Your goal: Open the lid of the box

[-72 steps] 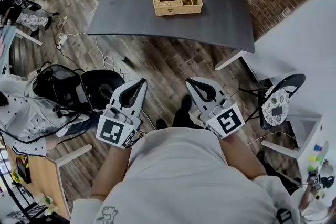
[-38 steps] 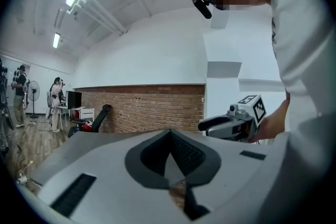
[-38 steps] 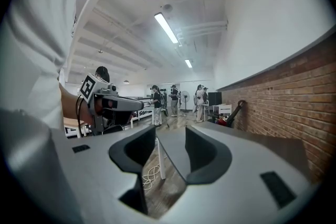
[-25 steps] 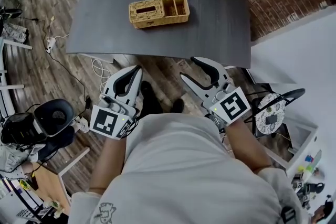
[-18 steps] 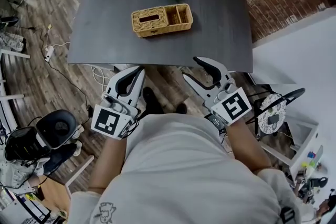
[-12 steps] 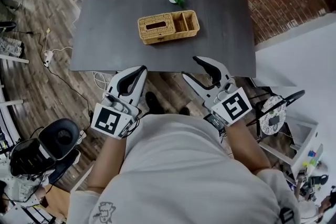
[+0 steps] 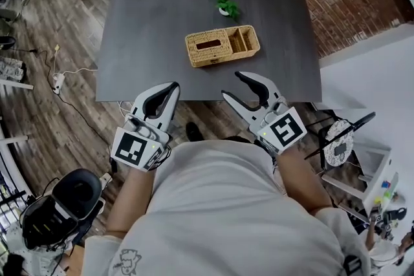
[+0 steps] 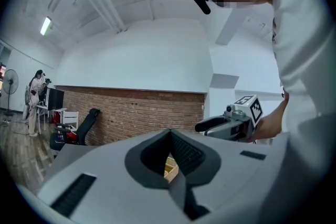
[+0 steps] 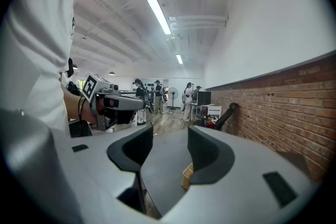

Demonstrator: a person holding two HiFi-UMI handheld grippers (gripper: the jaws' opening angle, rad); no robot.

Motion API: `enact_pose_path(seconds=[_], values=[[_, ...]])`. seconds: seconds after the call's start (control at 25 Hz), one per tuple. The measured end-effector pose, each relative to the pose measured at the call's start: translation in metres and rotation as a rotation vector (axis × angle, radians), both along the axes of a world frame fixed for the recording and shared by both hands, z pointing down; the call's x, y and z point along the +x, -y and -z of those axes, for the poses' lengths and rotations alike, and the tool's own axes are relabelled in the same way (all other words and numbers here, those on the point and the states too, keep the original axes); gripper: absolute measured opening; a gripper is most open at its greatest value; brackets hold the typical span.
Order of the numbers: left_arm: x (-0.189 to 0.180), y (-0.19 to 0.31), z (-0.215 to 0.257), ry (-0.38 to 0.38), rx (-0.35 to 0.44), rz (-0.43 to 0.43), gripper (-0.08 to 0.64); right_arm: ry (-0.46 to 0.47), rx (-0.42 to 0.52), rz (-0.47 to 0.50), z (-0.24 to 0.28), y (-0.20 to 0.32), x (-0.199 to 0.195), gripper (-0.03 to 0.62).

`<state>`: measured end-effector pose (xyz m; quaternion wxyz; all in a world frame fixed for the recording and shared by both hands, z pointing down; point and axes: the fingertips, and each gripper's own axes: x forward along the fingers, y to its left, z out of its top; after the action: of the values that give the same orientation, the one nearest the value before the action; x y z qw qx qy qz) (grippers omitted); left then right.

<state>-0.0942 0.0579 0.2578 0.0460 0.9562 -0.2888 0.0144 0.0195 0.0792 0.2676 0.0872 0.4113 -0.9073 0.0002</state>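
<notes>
Well ahead of both pairs of jaws, the box (image 7: 222, 46) was noted; the left gripper (image 7: 169, 88) was held closed and the right gripper (image 7: 233, 85) spread, both pointed forward.

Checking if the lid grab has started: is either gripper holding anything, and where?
Nothing is held. The right gripper is open and empty, the left gripper shut on nothing; both are short of the box on the table.
</notes>
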Motion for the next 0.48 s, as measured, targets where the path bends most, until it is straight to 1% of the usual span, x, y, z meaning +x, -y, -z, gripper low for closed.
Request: enact_pose_path(seconds=[0.2,0.48], values=[[-0.019,0.013,-0.003,-0.003,-0.006,-0.013,0.011,-0.003,-0.011,0.007,-0.007,0.011,-0.023,0.215],[-0.028,0.023,-0.01,0.012,-0.015,-0.026,0.011,-0.033,-0.023,0.003,-0.025,0.028,-0.031,0.215]])
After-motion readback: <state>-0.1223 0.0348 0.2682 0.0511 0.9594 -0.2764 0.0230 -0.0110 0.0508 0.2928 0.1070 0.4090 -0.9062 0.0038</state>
